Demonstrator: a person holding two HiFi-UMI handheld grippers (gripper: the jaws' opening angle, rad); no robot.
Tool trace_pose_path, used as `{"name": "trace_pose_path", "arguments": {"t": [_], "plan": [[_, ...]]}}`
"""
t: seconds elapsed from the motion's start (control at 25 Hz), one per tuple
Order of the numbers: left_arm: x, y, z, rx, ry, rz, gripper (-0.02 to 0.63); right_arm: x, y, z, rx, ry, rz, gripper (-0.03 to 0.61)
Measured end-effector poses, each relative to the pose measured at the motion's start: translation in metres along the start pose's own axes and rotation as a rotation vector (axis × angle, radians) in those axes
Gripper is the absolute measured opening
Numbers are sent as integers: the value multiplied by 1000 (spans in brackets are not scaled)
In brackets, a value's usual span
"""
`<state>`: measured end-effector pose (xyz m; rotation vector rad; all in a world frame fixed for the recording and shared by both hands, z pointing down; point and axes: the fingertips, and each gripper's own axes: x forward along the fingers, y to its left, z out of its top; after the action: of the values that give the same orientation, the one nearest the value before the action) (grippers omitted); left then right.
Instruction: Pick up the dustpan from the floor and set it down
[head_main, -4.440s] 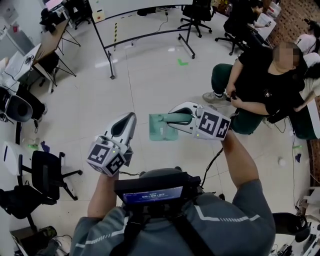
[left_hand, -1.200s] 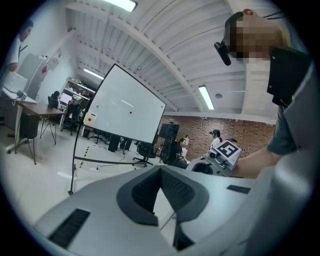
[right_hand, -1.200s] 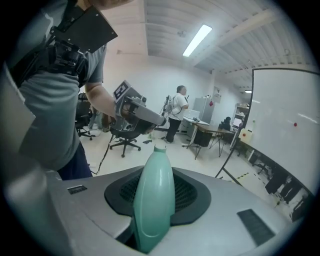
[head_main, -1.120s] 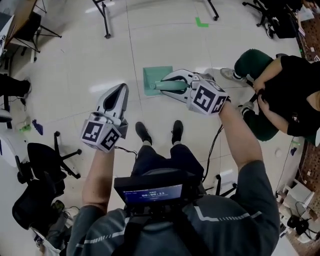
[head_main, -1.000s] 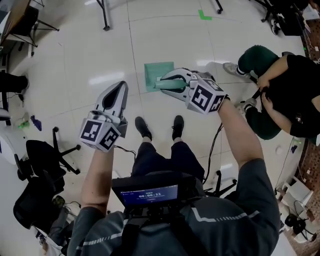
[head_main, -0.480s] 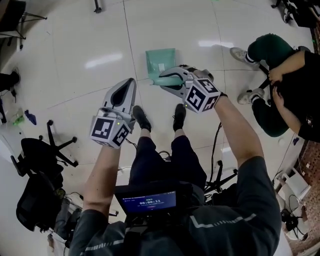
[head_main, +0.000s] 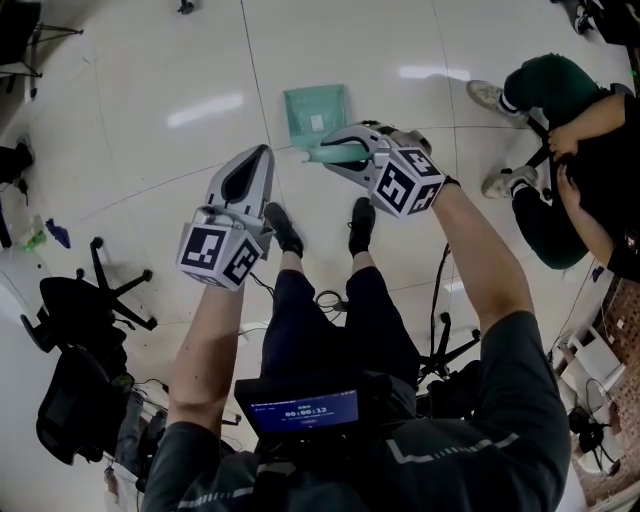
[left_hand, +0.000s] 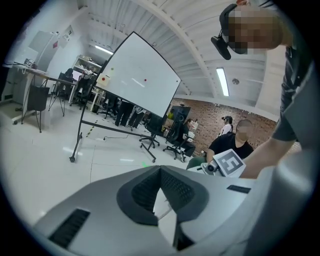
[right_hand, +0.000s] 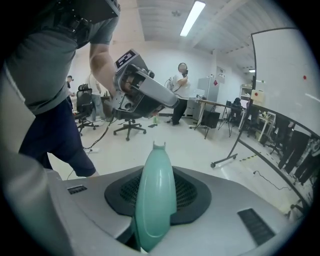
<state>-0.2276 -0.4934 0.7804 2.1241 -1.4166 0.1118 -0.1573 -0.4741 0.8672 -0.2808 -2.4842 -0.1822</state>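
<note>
A mint-green dustpan (head_main: 318, 108) hangs low over the pale floor, just ahead of my shoes. My right gripper (head_main: 332, 151) is shut on its rounded handle (right_hand: 155, 200), which sticks out between the dark pads. Only the handle shows in the right gripper view; the pan itself is hidden there. Whether the pan touches the floor I cannot tell. To the left of the dustpan, my left gripper (head_main: 261, 152) is shut and empty, its jaw tips meeting (left_hand: 160, 169).
A seated person (head_main: 565, 140) is close at the right, feet toward the dustpan. My own shoes (head_main: 283, 228) stand just behind it. A black office chair (head_main: 95, 300) is at the left. A rolling whiteboard (left_hand: 135, 85) stands further off.
Both grippers have come down toward the floor, the right one carrying the dustpan with it. The grip on the handle has not changed, and the left gripper stays shut.
</note>
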Motion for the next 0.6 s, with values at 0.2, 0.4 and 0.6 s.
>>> {"name": "trace_pose_path", "arguments": {"t": [0.2,0.4,0.6], "plan": [[-11,-6,-11,-9,-13,-6,25,5,24,-1,41,4,-3,145],[-15,-26,-8,10,-9,-36,25,3,39,-4,59,52,28,238],[-33,-37,-10,22,-13,-56,25,-7,52,18,79,26,3,238]]}}
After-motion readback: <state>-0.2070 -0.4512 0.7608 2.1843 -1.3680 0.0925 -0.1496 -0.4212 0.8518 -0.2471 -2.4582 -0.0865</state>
